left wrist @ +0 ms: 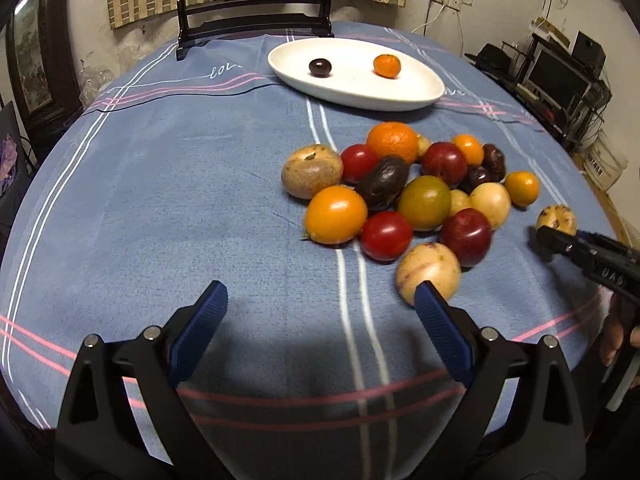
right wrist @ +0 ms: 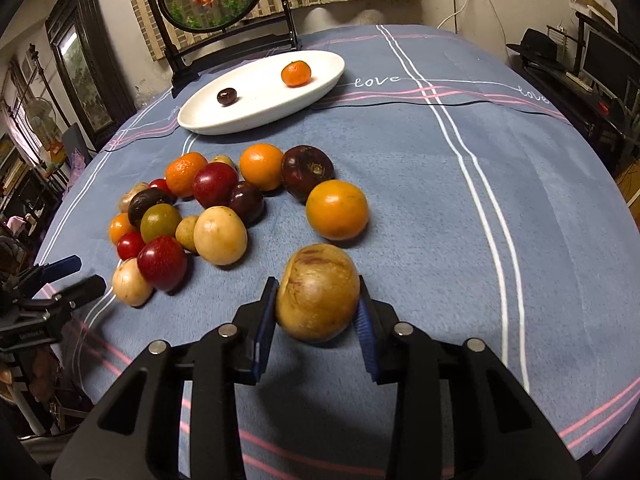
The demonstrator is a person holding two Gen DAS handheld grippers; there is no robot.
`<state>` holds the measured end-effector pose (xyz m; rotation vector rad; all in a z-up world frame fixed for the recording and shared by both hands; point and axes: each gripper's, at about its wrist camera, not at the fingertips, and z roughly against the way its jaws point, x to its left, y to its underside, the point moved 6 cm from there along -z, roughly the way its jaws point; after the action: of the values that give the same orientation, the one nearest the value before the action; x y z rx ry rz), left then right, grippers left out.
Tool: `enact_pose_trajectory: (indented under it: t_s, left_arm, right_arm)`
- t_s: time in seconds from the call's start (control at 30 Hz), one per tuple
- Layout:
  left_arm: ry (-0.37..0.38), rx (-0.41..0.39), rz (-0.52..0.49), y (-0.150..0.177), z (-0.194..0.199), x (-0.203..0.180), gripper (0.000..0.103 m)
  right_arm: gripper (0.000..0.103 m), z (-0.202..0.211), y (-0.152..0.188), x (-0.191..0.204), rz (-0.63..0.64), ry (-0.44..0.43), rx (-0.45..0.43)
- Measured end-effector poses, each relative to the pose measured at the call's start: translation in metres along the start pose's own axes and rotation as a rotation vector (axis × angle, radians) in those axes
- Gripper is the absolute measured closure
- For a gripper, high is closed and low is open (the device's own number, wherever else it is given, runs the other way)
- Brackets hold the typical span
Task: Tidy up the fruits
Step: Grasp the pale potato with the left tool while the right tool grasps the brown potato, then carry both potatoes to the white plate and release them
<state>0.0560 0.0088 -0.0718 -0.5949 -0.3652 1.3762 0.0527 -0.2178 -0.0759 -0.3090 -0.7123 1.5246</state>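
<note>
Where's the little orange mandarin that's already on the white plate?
The small orange mandarin sits on the oval white plate at the table's far side, toward its right end in both views, apart from the dark plum.

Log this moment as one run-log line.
right gripper: shut on brown fruit | left gripper: open, empty | plate: dark plum, small orange | fruit pile: on cloth
</note>
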Motion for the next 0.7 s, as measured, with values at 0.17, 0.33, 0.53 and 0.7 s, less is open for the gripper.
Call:
enact_pose_trajectory:
  t_s: [0.17, 0.33, 0.53, 0.7]
  left_arm:
    - [0.029, 0.017, -0.055, 0.004, -0.003, -0.028, 0.007]
    - [0.006, 0.05, -0.101, 0.01, -0.021, -0.048, 0.011]
    - [-0.021, 0.053, -0.115, 0.006, -0.033, -0.057, 0.023]
    - [0.007, 0.024, -0.151, 0.002, -0.031, -0.065, 0.062]
  right_arm:
    - [0.066, 0.004, 0.004, 0.003, 0.01, -0.023, -0.006]
    - [0.066, 0.008, 0.008, 0.002, 0.011, -0.036, -0.009]
    - [0.066, 0.005, 0.012, 0.002, 0.016, -0.049, 0.001]
    - [0.066, 0.003, 0.012, 0.005, 0.022, -0.054, 0.008]
